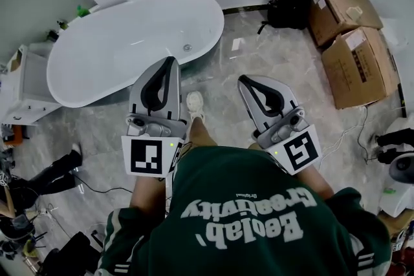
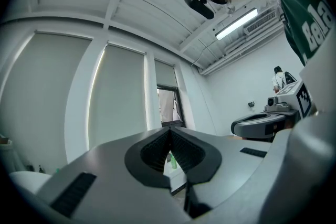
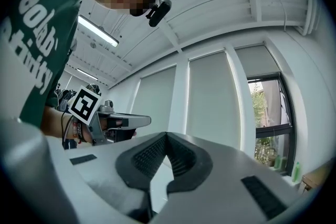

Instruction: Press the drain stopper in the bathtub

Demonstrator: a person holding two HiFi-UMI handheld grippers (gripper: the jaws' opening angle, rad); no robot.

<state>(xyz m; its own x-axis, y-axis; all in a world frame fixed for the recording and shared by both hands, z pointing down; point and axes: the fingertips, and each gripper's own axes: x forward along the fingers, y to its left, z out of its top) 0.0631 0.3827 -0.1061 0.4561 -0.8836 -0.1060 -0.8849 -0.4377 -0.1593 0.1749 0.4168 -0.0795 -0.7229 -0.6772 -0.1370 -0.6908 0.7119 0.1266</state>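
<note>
White bathtub (image 1: 110, 48) spreads across the far left. Far right, two cardboard boxes (image 1: 352, 55), with a black backpack (image 1: 291, 4) just left of them. Nearer in, the left gripper (image 1: 171, 61) has its tip over the tub's near rim, jaws pressed together on nothing. The right gripper (image 1: 243, 79) is over the marble floor (image 1: 259, 52), jaws together and empty too. The small drain stopper (image 1: 187, 47) sits on the tub's bottom towards its right end, apart from both grippers.

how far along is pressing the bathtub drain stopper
Nothing looks done yet: the drain stopper sits untouched in the white bathtub. In hand: the left gripper and right gripper are both shut, empty, neither at the stopper. Left: reach into the tub and press it.
</note>
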